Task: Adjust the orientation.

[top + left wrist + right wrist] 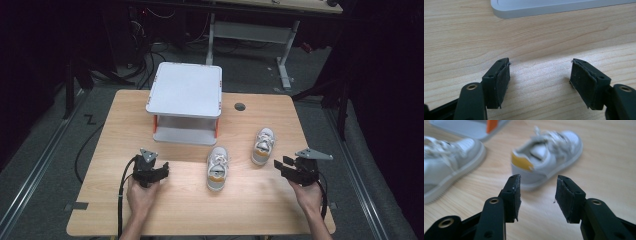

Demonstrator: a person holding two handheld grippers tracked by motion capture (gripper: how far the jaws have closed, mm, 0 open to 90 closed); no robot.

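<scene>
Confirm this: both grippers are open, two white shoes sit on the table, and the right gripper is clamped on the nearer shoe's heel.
Not clamped. The right gripper view shows the right gripper open, its jaws short of the heel of the nearer shoe and touching nothing. The rest holds: the left gripper is open, and the other shoe also sits on the table.

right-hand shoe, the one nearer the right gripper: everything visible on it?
The right-hand shoe is a small white lace-up sneaker, leather-like, with a yellow-orange heel patch and pale sole. It stands upright on the wooden table, heel toward the person, apart from the other shoe. Nothing grips it; the right gripper, jaws open, points at its heel without touching.
</scene>
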